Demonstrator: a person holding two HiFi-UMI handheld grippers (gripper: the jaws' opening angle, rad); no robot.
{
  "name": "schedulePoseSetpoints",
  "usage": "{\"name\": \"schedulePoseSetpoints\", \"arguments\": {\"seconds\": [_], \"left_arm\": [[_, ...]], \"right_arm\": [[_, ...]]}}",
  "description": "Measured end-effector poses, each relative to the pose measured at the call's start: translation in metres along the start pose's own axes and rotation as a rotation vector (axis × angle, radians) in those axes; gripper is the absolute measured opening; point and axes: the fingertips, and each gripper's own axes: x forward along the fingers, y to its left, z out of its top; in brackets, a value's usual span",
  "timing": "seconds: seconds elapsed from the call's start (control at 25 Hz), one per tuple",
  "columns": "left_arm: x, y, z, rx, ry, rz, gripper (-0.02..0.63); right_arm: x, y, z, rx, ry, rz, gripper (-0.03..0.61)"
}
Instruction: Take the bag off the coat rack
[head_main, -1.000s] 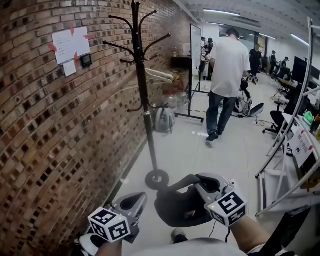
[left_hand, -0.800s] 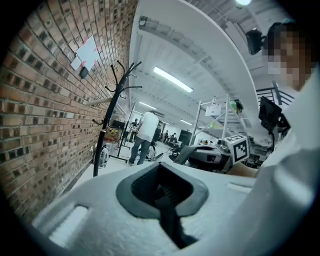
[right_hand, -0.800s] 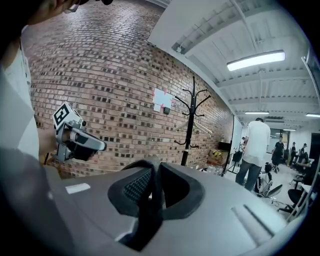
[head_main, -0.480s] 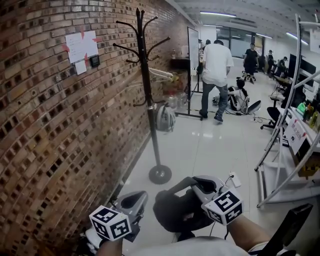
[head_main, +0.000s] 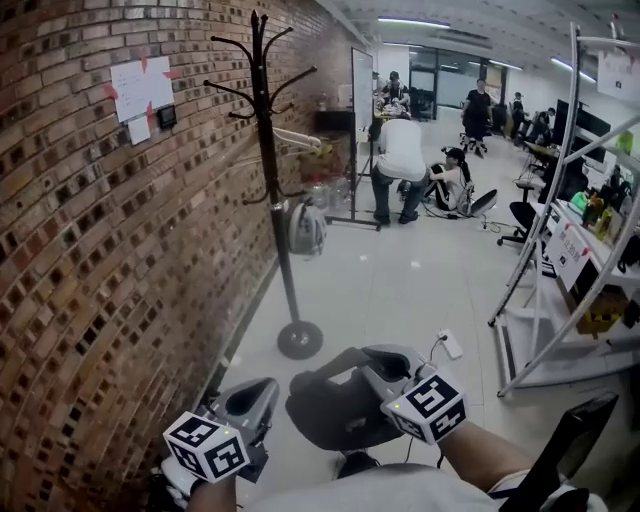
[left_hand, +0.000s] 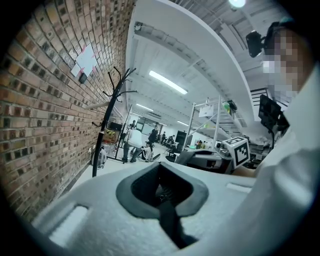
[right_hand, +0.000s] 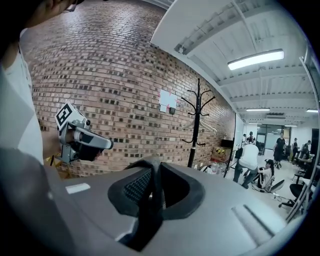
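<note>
The black coat rack (head_main: 272, 200) stands by the brick wall, and all its upper hooks are bare. It also shows in the left gripper view as the rack (left_hand: 102, 135) and in the right gripper view as the rack (right_hand: 195, 125). A black bag (head_main: 325, 425) hangs low in front of me, under my grey right gripper (head_main: 345, 378). In the right gripper view, that gripper (right_hand: 150, 182) is shut on a dark strap (right_hand: 151, 167). My white left gripper (head_main: 255, 398) is at the lower left. In its own view the left gripper (left_hand: 162, 192) is shut and holds nothing.
The brick wall (head_main: 90, 250) runs along the left. A grey backpack (head_main: 305, 230) sits low beside the rack's pole. A metal shelf unit (head_main: 560, 270) stands at the right. People (head_main: 400, 165) are far down the room, and a white power strip (head_main: 450, 345) lies on the floor.
The person in white has walked further away and now bends down at the back. My view has shifted slightly. Both grippers keep their places, and the bag still hangs under the right one.
</note>
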Motion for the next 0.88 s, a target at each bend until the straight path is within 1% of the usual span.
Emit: {"name": "schedulePoseSetpoints", "arguments": {"seconds": [0.2, 0.32, 0.48, 0.88], "left_arm": [[-0.007, 0.006, 0.000, -0.008, -0.008, 0.019, 0.002], [-0.004, 0.013, -0.002, -0.014, -0.007, 0.022, 0.002], [0.005, 0.011, 0.002, 0.006, -0.006, 0.010, 0.002], [0.012, 0.024, 0.010, 0.003, -0.008, 0.017, 0.002]], "right_arm": [[0.008, 0.003, 0.001, -0.041, 0.007, -0.004, 0.034], [0.013, 0.003, -0.003, -0.039, 0.017, -0.003, 0.034], [0.015, -0.007, -0.002, -0.027, 0.010, -0.010, 0.034], [0.031, -0.009, 0.001, -0.010, 0.013, 0.014, 0.034]]}}
